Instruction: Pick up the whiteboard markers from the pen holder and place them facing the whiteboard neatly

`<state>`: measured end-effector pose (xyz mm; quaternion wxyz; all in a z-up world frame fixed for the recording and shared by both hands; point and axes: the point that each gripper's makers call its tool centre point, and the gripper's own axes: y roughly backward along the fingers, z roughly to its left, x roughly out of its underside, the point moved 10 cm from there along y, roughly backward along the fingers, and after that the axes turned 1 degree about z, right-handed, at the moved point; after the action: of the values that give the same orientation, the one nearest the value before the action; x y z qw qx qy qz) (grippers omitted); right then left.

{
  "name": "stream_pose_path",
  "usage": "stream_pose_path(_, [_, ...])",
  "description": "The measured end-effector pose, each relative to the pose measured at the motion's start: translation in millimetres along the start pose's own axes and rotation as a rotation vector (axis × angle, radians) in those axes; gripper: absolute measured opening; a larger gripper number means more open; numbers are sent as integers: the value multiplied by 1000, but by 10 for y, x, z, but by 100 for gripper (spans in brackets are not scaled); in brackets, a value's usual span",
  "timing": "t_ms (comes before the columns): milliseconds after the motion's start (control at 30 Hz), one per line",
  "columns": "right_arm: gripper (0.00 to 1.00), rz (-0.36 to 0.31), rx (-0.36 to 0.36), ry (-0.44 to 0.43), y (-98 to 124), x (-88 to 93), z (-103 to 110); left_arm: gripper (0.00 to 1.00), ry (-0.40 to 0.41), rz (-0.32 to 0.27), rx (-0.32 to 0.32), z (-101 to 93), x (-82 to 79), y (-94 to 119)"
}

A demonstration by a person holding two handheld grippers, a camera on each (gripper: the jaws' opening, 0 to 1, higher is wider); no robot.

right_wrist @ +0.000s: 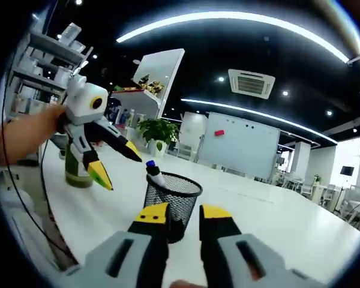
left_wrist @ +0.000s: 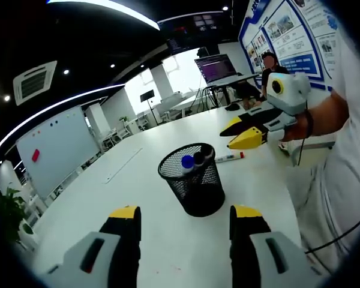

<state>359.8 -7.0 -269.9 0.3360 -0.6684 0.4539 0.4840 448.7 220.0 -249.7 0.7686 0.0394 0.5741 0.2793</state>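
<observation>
1. White glossy surface (left_wrist: 168,240) carries everything; the left hand-held gripper (left_wrist: 186,219) hangs nearest, jaws wide apart, empty.
2. Just beyond stands the black wire-mesh pen holder (left_wrist: 194,182) with blue-capped and dark-capped whiteboard markers (left_wrist: 192,161) upright inside.
3. Another marker (left_wrist: 229,158) lies behind it.
4. Right hand-held gripper (left_wrist: 242,132) hovers farther, slightly parted, empty.
5. Whiteboard (left_wrist: 55,150) stands far off.

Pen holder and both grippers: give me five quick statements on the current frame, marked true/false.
1. The black mesh pen holder stands upright on the white table. True.
2. The pen holder is empty. False: markers stand in it, one with a blue cap.
3. One marker lies on the table behind the holder. True.
4. The right gripper is clamped on a marker. False: it is open and holds nothing.
5. The left gripper is shut on the holder's rim. False: it is open, short of the holder.
</observation>
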Motion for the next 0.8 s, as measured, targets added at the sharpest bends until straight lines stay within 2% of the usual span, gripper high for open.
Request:
stream_pose_path(33, [19, -3, 0, 37, -6, -20, 3, 61, 0, 0, 0, 0, 0, 0])
stream_pose_path(233, [19, -36, -44, 38, -53, -118, 20, 61, 0, 0, 0, 0, 0, -1])
stream_pose_path(800, [19, -67, -135, 82, -272, -251, 129, 61, 0, 0, -1, 1, -1, -3])
